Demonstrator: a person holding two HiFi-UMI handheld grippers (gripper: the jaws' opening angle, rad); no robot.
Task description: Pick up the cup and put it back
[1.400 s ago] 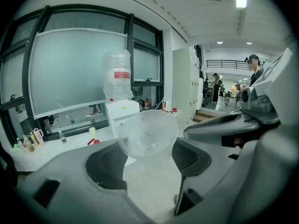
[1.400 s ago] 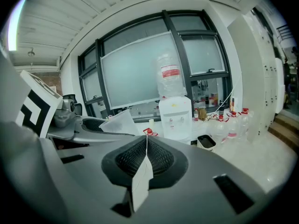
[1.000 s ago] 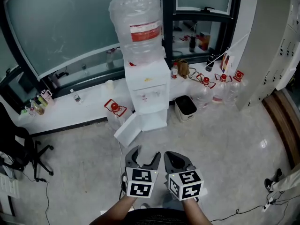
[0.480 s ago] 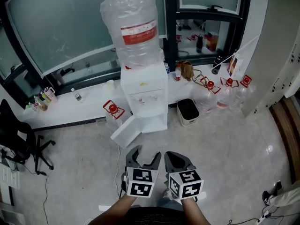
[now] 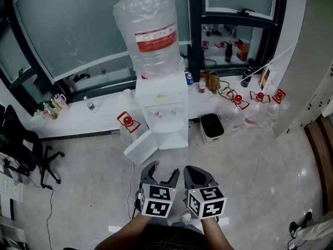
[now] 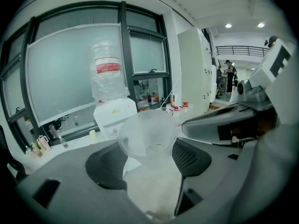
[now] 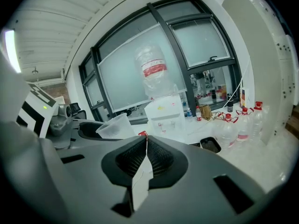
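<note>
A clear plastic cup point(image 6: 147, 139) sits between the jaws of my left gripper point(image 6: 148, 158), mouth facing away from the camera. It also shows in the right gripper view as the cup point(image 7: 114, 126), to the left of my right gripper point(image 7: 145, 146). The right jaws are pressed together with nothing between them. In the head view the left gripper point(image 5: 158, 177) and right gripper point(image 5: 198, 177) are held side by side over the floor, short of the white water dispenser point(image 5: 161, 108); the cup is hard to make out there.
A large water bottle point(image 5: 151, 35) tops the dispenser, whose lower door point(image 5: 139, 146) hangs open. A black bin point(image 5: 212, 127) and several red-capped bottles point(image 5: 255, 105) stand to the right. An office chair point(image 5: 23, 150) is at the left.
The head view has drifted a little, so the dispenser sits slightly lower and to the right. Both grippers keep the same pose, with the cup still in the left one.
</note>
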